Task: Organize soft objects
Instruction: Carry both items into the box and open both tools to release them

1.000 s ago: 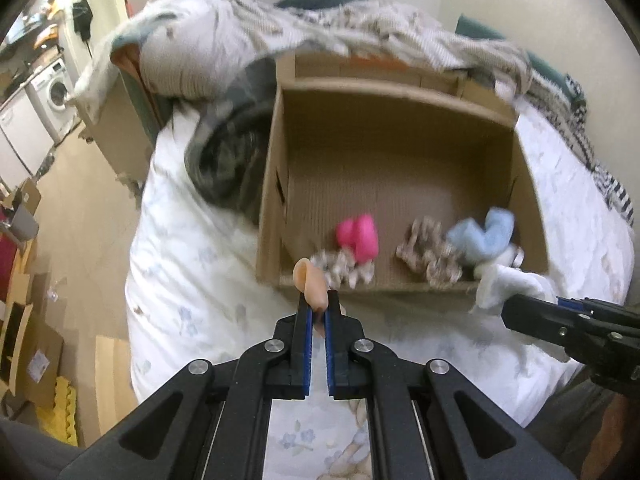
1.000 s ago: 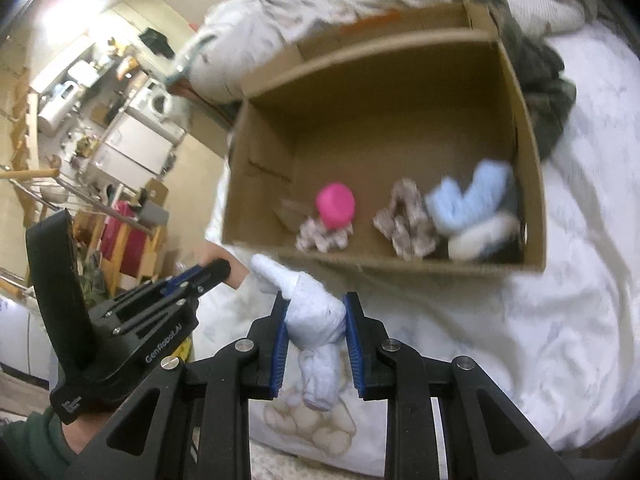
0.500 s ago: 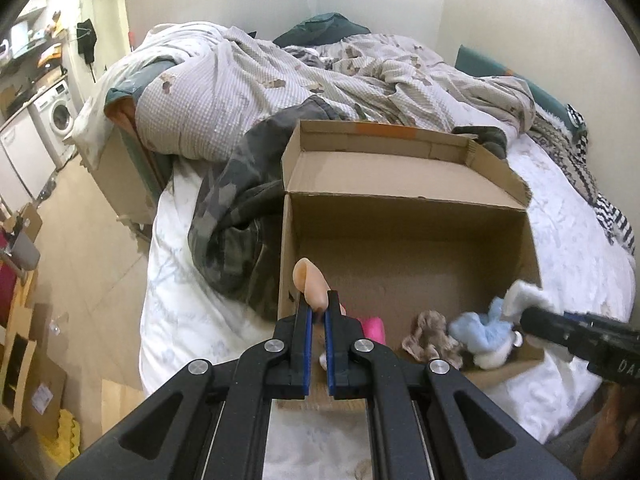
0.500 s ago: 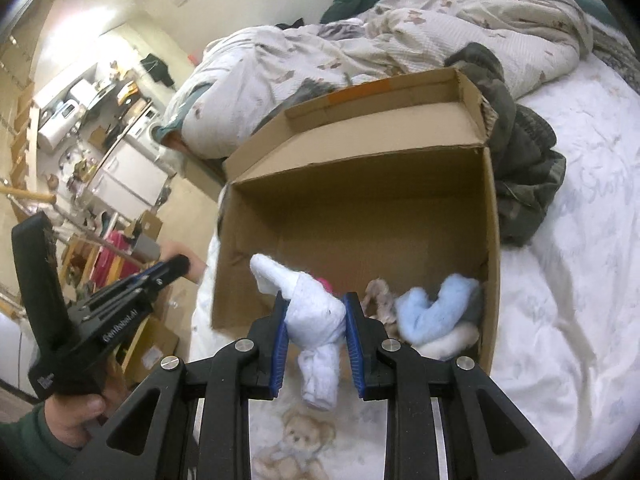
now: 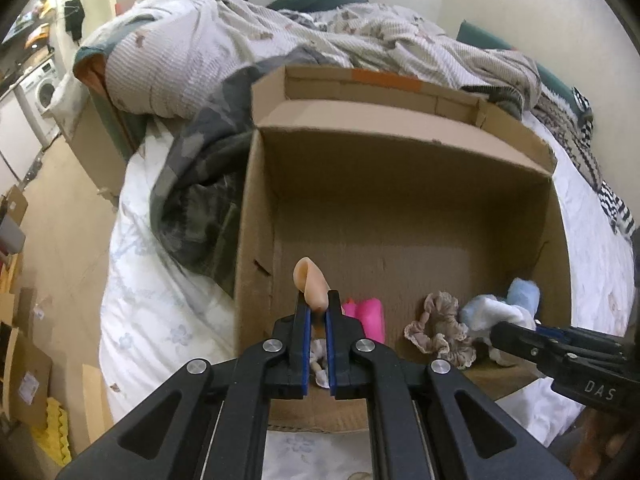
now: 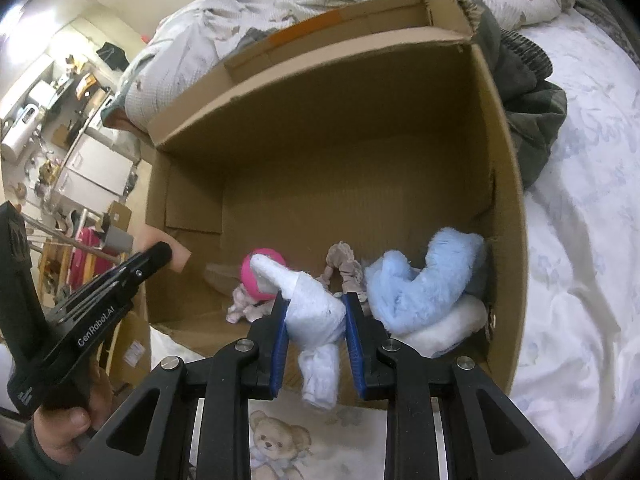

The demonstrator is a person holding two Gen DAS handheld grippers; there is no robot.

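Note:
An open cardboard box (image 5: 400,160) (image 6: 320,112) stands on the bed. Inside lie a pink soft piece (image 5: 370,316) (image 6: 250,280), a beige scrunchie (image 5: 440,328) (image 6: 344,264) and a light blue fluffy piece (image 5: 520,292) (image 6: 424,280). My left gripper (image 5: 317,312) is shut on a peach soft piece (image 5: 310,282) over the box's near left corner. My right gripper (image 6: 316,312) is shut on a white sock (image 6: 316,312) above the box's near edge. The left gripper (image 6: 160,254) shows in the right wrist view, the right gripper (image 5: 496,332) in the left wrist view.
A rumpled quilt (image 5: 240,40) and a dark camouflage garment (image 5: 200,184) lie behind and left of the box. A white floral sheet (image 6: 580,240) covers the bed. Floor, cartons and a washing machine (image 5: 44,88) are at left.
Both grippers have moved forward and lowered towards the box, each still holding its piece. The box now fills more of both views.

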